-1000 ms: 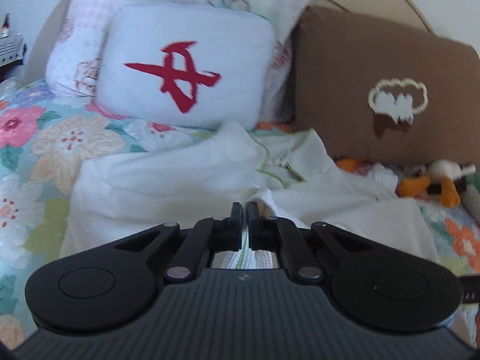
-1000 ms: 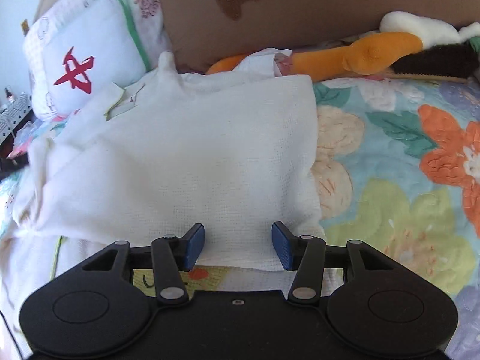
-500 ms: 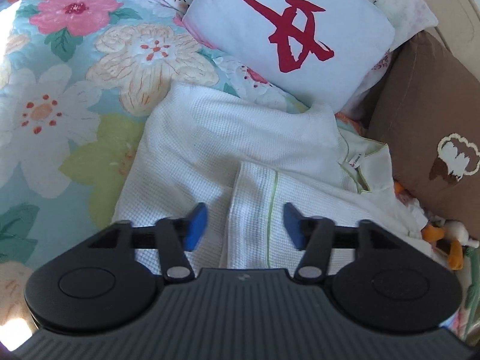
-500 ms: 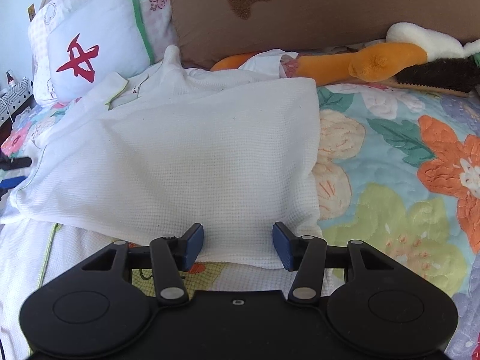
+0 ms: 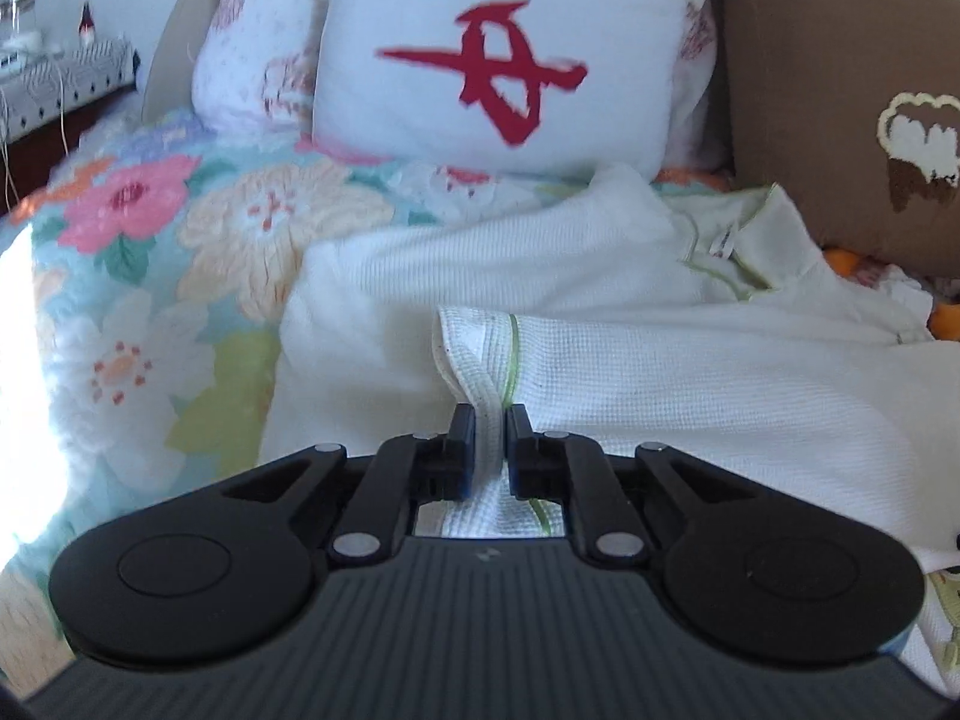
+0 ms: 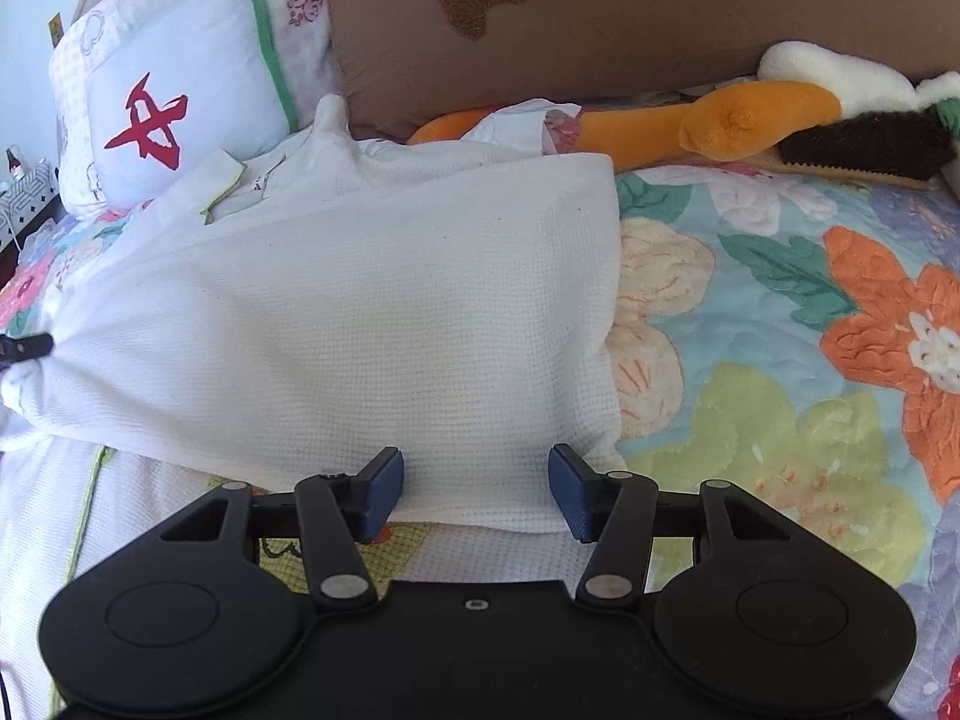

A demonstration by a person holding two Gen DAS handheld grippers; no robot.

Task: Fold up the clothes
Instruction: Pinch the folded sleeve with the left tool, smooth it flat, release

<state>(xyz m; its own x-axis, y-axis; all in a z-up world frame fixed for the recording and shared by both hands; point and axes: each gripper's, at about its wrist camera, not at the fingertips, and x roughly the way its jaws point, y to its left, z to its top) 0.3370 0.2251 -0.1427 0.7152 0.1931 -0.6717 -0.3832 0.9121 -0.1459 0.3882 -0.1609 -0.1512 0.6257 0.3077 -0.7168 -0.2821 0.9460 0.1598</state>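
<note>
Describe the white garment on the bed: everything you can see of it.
The white garment looks like waffle-knit cotton with thin green piping and a collar toward the pillows. It lies partly folded on the floral quilt, one panel laid over the rest. The left hand-held gripper is closing on a bunched, piped edge; the right hand-held gripper, its jaws opening, straddles the near hem without pinching it.

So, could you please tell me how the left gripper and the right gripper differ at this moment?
The left gripper is closing, with a bunched white cuff of the garment pinched between its pads; the right gripper is opening, its blue pads apart, gripping nothing. The left sits at the garment's side; the right is at the folded panel's near edge. Both are black and point down at the same garment.
</note>
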